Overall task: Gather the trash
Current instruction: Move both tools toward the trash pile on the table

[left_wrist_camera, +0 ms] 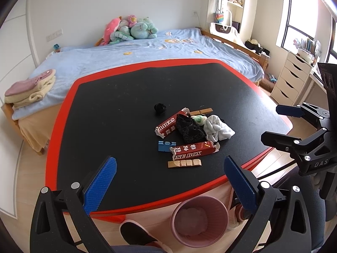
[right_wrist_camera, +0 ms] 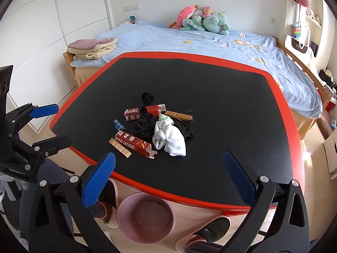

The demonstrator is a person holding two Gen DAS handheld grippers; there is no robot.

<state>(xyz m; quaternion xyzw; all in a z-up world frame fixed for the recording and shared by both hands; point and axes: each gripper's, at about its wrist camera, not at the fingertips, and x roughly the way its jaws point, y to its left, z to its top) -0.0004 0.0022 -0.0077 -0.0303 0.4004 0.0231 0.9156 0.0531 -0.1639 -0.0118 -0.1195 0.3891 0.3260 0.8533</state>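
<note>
Black table [left_wrist_camera: 126, 109] with a red rim, pushed against a blue bed [left_wrist_camera: 147, 48] with plushies [left_wrist_camera: 130, 29]. Trash pile [left_wrist_camera: 189, 132] sits mid-table; pink bin [left_wrist_camera: 200, 219] is on the floor below. Left gripper [left_wrist_camera: 168, 177] and right gripper [right_wrist_camera: 168, 172] both gape wide, holding nothing.

Left gripper [left_wrist_camera: 168, 181]: black angular frame, silver round screws, blue textured finger pads [left_wrist_camera: 101, 184] | Right gripper [right_wrist_camera: 168, 179]: same black frame, silver screws, blue ribbed pads [right_wrist_camera: 99, 181], white lettering "DAS" on its body in the left wrist view | Person: dark slippers [left_wrist_camera: 134, 235] with pale soles, dark trousers
</note>
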